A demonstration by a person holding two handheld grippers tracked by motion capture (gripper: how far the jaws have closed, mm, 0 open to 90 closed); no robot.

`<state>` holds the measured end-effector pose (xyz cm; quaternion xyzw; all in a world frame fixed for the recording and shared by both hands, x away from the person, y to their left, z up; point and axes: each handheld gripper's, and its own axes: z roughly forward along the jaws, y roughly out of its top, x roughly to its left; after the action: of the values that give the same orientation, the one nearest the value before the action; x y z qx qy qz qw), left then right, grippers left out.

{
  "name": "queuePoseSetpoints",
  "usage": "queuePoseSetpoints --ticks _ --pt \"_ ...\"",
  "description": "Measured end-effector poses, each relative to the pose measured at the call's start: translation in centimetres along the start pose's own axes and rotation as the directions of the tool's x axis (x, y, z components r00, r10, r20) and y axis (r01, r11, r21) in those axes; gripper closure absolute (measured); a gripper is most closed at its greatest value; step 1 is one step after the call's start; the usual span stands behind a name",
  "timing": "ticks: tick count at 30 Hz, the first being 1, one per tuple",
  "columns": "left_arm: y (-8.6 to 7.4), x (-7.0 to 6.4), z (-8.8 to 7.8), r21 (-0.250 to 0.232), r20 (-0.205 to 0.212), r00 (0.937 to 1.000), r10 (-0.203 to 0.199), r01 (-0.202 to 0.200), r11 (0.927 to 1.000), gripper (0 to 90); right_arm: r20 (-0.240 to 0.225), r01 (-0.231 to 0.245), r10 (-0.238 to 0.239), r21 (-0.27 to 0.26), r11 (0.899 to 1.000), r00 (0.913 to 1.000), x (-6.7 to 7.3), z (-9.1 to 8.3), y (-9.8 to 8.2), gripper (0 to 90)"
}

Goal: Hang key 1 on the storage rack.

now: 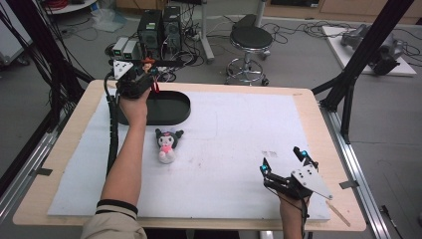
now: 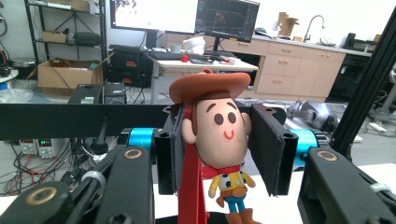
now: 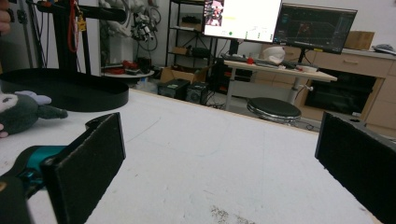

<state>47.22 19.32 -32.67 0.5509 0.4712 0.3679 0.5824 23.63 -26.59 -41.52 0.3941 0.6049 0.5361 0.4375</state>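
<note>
2 toys are in play: a cowboy figure (image 2: 219, 140) is clamped by its head between the pads of the left gripper (image 1: 142, 74), held above the far-left end of the black oval tray (image 1: 171, 115), seemingly so that it can be dropped inside. A dark plush doll (image 1: 167, 145) is left lying on the white mat (image 1: 239, 149), just in front of the tray. The right gripper (image 1: 283, 162) is rested near the table's front-right edge, jaws wide apart and empty, with plenty of bare mat between it and the doll
</note>
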Motion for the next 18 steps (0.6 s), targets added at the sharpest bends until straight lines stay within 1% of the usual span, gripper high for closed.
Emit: queuePoseSetpoints --ticks 2,6,7,11,13,18 --pt "0.0 0.0 0.1 0.002 0.001 1.0000 0.004 -0.004 1.0000 56.5 -0.002 0.011 -0.011 0.000 1.000 0.9999 0.0 0.1 0.0 0.8" --pt "0.2 0.1 0.4 0.003 -0.002 1.0000 0.005 -0.005 1.0000 56.5 -0.002 0.004 -0.004 0.005 1.000 1.0000 0.1 0.0 0.0 0.8" --pt "0.3 0.1 0.5 0.004 -0.002 1.0000 0.006 -0.006 1.0000 56.5 0.001 0.011 -0.011 0.001 1.000 0.9999 0.1 0.1 0.0 0.8" --pt "0.5 0.3 0.9 0.009 -0.009 0.9999 0.015 -0.015 0.9999 56.4 0.002 0.012 -0.012 0.001 1.000 0.9999 0.0 0.0 0.0 0.8" --pt "0.4 0.4 1.0 0.000 -0.011 0.9999 0.005 -0.005 1.0000 56.4 0.002 0.013 -0.013 0.001 1.000 0.9999 0.0 0.1 0.0 0.8" --pt "0.2 0.8 1.2 0.002 -0.017 0.9998 -0.006 0.006 1.0000 56.0 0.001 0.008 -0.008 0.011 1.000 1.0000 0.1 0.1 -0.1 0.8"
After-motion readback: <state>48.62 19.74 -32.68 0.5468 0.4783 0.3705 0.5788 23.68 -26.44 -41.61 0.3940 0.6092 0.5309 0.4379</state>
